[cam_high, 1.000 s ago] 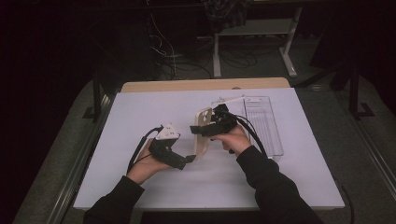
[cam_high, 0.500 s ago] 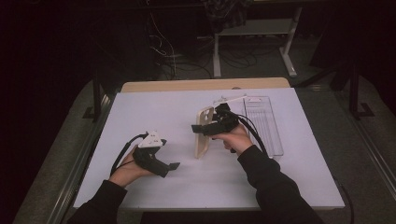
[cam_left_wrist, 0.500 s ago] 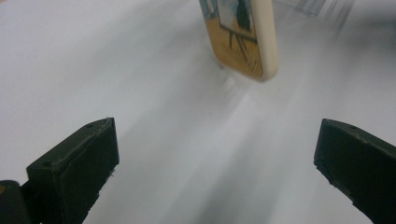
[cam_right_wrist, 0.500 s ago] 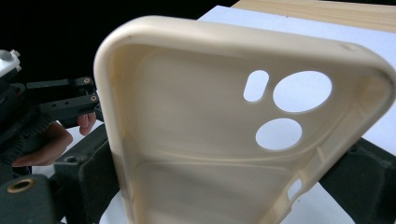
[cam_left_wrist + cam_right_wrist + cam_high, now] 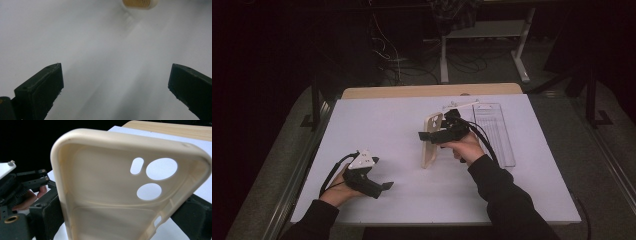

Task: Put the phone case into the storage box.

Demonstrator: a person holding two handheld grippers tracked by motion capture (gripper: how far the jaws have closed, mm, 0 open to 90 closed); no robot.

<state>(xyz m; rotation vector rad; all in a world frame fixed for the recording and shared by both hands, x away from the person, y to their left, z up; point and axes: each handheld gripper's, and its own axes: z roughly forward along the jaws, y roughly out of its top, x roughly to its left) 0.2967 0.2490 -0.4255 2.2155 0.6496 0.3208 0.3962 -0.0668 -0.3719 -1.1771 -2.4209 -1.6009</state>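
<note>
A cream phone case (image 5: pixel 430 145) stands on its lower end on the white table (image 5: pixel 377 125), tilted slightly. My right gripper (image 5: pixel 428 135) is shut on the case's upper part. In the right gripper view the hollow inside of the case (image 5: pixel 105 182) with its camera cut-outs faces me, pinched between the two jaws of my right gripper (image 5: pixel 122 216). My left gripper (image 5: pixel 384 186) rests near the table's front left, apart from the case. Its jaws stand wide apart over bare table, so my left gripper (image 5: pixel 116 66) is open with nothing in it. The case's bottom end (image 5: pixel 137 2) shows far ahead of it.
A clear plastic tray (image 5: pixel 494 132) lies flat just right of my right hand. A wooden board (image 5: pixel 427 90) runs along the table's far edge. Beyond it are dark floor, cables and table legs. My left gripper (image 5: pixel 22 185) shows at the left of the right gripper view.
My left gripper has pulled away from the case, moving left and toward the front edge. The right gripper has kept hold of the case, which has barely moved.
</note>
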